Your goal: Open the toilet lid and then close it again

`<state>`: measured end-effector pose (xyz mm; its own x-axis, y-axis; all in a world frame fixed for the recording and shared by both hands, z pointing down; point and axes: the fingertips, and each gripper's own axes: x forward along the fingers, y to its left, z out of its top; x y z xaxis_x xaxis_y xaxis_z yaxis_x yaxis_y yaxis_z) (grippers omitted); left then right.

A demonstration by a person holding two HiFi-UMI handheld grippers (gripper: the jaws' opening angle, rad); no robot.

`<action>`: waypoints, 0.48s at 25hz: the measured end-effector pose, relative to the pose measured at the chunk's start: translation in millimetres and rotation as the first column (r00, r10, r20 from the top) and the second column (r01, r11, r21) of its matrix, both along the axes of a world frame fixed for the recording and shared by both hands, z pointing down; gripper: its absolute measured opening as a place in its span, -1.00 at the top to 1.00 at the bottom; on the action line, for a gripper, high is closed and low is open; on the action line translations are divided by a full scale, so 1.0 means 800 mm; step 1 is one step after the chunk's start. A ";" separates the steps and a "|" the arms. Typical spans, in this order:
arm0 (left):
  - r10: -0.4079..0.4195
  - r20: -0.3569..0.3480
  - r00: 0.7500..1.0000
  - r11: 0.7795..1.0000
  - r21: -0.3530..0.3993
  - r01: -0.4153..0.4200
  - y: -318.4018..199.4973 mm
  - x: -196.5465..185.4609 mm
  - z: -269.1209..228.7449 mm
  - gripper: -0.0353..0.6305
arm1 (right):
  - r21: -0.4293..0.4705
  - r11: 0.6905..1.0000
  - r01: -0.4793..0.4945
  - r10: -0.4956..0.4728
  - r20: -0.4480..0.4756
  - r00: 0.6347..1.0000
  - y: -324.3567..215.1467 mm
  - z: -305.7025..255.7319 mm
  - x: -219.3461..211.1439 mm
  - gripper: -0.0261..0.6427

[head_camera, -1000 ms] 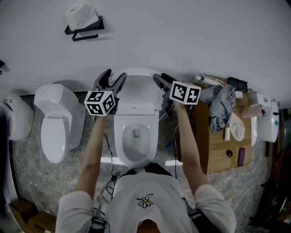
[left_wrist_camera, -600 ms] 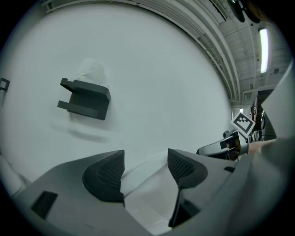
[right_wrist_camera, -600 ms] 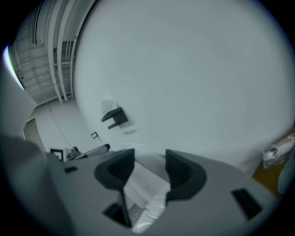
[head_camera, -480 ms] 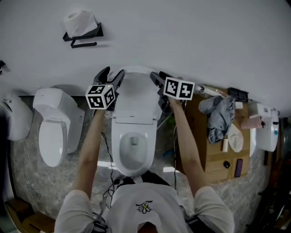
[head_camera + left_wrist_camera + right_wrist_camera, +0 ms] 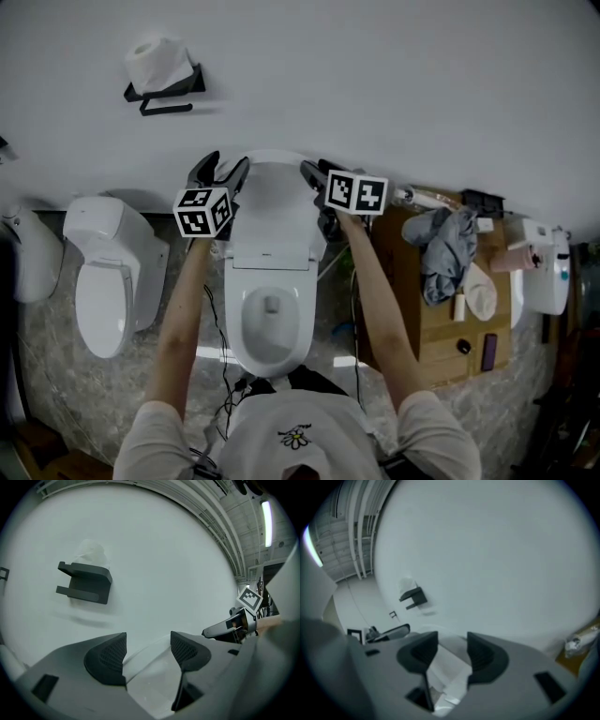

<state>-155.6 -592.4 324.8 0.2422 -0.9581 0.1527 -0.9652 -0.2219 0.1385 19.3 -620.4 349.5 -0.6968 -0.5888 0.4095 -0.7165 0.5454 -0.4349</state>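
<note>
L claw (image 5: 147, 641) is standing open at the left edge of the toilet lid (image 5: 274, 202). The lid's white edge is showing between the two jaws w/ a gap beside each one, so I am not clamping it.

R claw (image 5: 452, 644) is standing at the lid's right edge. Its jaws have just been closing a little, but they are standing apart. The lid's edge is lying between them, and no pad is visibly pressing on it.

Lid pos.: it is standing raised, leaning back against the far wall (image 5: 394, 84), w/ the seat (image 5: 270, 323) lying open near me. I am reaching w/ one arm past each side of the seat, and one marker cube (image 5: 204, 211) is showing on each claw.

Surroundings:
- A black holder (image 5: 161, 82) is carrying a paper roll (image 5: 155, 52) on the wall, far left of the lid.
- A second toilet (image 5: 108, 272) is standing to the left.
- A cardboard box (image 5: 441, 328) is sitting to the right, w/ a grey cloth (image 5: 441, 239) lying on top.
</note>
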 end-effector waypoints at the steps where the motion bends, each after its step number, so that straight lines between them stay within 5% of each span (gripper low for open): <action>1: -0.007 0.009 1.000 1.000 0.002 0.007 0.000 0.000 -0.001 -0.03 | -0.001 1.000 -0.003 0.003 0.002 1.000 0.000 0.000 0.000 0.28; 7: 0.000 0.069 0.998 0.999 -0.032 0.002 0.012 0.007 -0.009 -0.03 | 0.030 1.000 0.003 -0.002 -0.037 0.999 0.012 -0.008 0.005 0.30; 12: 0.017 0.074 0.997 0.999 0.040 -0.020 0.058 -0.001 -0.052 -0.02 | 0.126 0.991 -0.044 0.043 0.011 0.999 0.055 -0.053 0.021 0.32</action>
